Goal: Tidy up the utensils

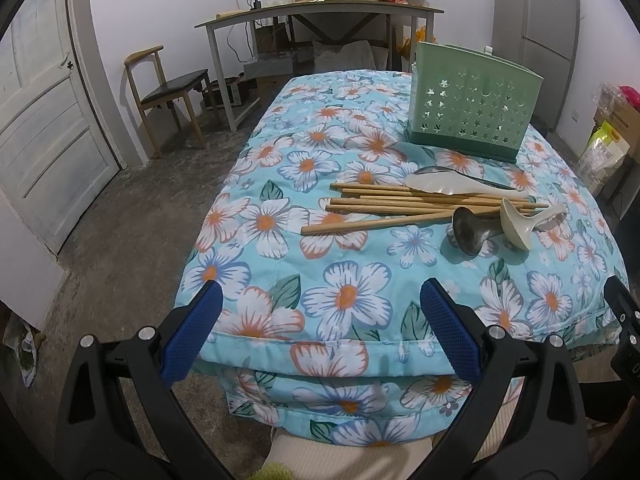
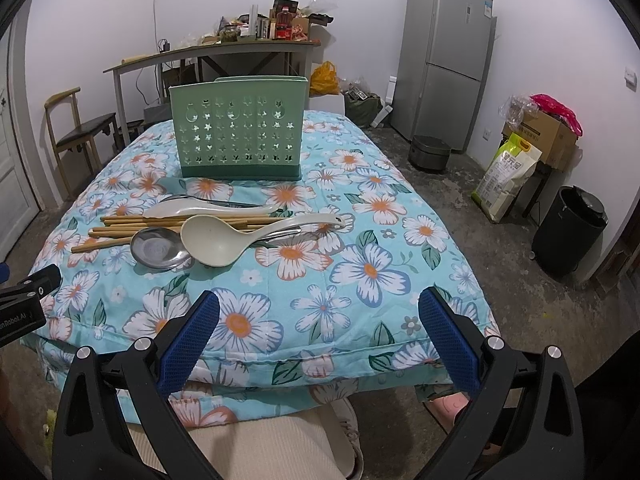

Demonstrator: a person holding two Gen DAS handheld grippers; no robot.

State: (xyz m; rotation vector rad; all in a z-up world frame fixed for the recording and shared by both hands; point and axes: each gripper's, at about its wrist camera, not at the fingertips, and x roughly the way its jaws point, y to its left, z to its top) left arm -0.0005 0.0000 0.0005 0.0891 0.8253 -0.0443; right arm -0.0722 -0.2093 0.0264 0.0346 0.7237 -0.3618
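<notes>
A green perforated utensil holder (image 1: 472, 110) (image 2: 239, 134) stands upright at the far side of the floral-covered table (image 1: 320, 280) (image 2: 360, 280). In front of it lie several wooden chopsticks (image 1: 400, 204) (image 2: 132, 226), a white flat spoon (image 1: 452, 185) (image 2: 200, 209), a steel ladle (image 1: 474, 230) (image 2: 158, 248) and a cream ladle (image 1: 520, 222) (image 2: 216, 240). My left gripper (image 1: 320, 332) is open and empty above the table's near edge. My right gripper (image 2: 318, 336) is open and empty there too, to the right of the left one.
A grey desk (image 1: 320, 12) (image 2: 208, 50) with clutter stands behind the table. A wooden chair (image 1: 168, 92) and a white door (image 1: 40, 120) are at the left. A fridge (image 2: 444, 60), a black bin (image 2: 568, 228), boxes and a bag (image 2: 508, 176) are at the right.
</notes>
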